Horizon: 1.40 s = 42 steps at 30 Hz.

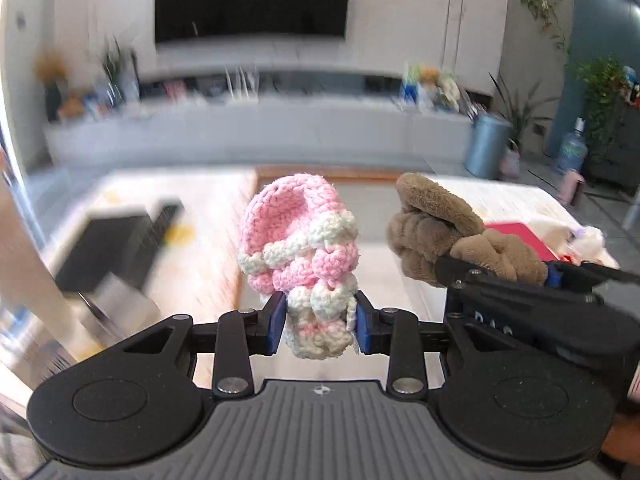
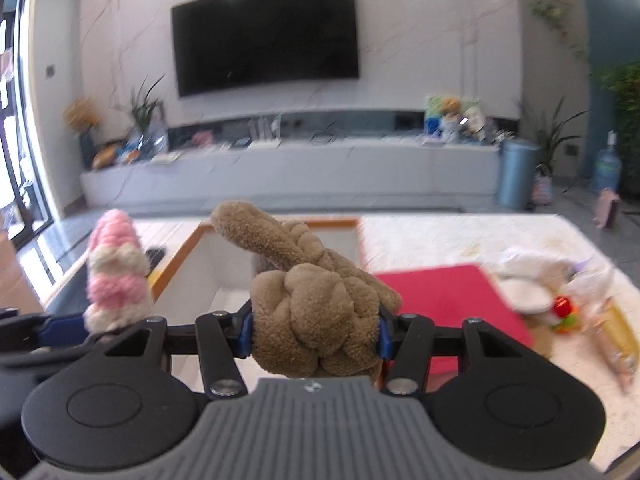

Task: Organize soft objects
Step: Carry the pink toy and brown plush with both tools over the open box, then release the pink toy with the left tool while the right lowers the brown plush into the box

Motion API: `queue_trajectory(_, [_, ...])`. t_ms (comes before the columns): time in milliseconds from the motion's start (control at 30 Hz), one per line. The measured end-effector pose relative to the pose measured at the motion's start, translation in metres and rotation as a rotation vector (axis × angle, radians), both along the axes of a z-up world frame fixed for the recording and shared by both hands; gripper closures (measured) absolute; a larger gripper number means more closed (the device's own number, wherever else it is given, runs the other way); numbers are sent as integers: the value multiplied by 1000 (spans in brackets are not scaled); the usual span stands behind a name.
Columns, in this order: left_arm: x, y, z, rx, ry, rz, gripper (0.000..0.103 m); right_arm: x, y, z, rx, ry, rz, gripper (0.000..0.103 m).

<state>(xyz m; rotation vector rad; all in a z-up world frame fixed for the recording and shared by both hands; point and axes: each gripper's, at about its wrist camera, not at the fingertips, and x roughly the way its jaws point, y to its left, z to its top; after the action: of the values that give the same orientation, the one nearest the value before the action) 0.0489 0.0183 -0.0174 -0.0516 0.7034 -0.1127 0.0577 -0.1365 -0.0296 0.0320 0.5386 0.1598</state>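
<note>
A pink and white crocheted knot toy (image 1: 298,256) sticks up from my left gripper (image 1: 321,326), whose blue pads press on its lower end. My right gripper (image 2: 316,332) is shut on a brown plush knot toy (image 2: 312,300), which rises between its blue pads. In the left wrist view the brown plush toy (image 1: 436,232) and the right gripper (image 1: 508,276) come in from the right. In the right wrist view the pink toy (image 2: 116,280) and the left gripper (image 2: 68,328) show at the left. Both toys hang above a white box with an orange rim (image 2: 340,223).
A red mat (image 2: 448,300) lies on the marble table right of the box. Beyond it are white soft items (image 2: 548,280), a small red and green toy (image 2: 564,312) and a yellow item (image 2: 620,332). A dark remote and a black box (image 1: 120,248) lie at the left.
</note>
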Motion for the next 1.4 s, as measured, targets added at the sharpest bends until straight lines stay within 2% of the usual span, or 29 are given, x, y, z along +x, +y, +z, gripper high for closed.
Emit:
queue_trajectory(133, [18,14,-16,-79,85,-49,64,4,-3,-20,-19,78,34,50])
queue_trajectory(200, [27,18,-21,-78,130,-44,64,7,-2,-28,-33,122,48,50])
queue_trajectory(267, [29,15,-25,-24,159,-25,64,8,-1,-36,-48,147,56,50])
queue_trajectory(433, [16,11,-24,146,127,18,61,6,6,-46,-72,154,81,51])
queue_trajectory(567, [5,5,-18,244,66,28,49,8,4,-44,-70,157,88,51])
queue_trajectory(633, [4,5,-15,240,59,21,46,8,1,-43,-65,156,84,51])
queue_trajectory(700, [3,11,-10,191,50,29,40,9,-2,-43,-45,156,83,51])
queue_trajectory(733, [5,17,-7,157,39,36,20,10,-3,-43,-32,158,81,51])
queue_trajectory(767, [4,22,-2,123,16,51,12,10,-4,-43,-16,161,82,50])
queue_trajectory(833, [0,31,7,86,-23,90,12,10,-7,-42,17,173,85,50])
queue_trajectory(967, [-3,45,18,66,-60,160,12,8,-6,-39,56,175,92,50])
queue_trajectory(1133, [2,56,16,134,-53,261,12,12,17,-35,108,179,110,50])
queue_trajectory(1400, [9,73,4,164,-15,303,12,7,68,-41,-27,144,117,49])
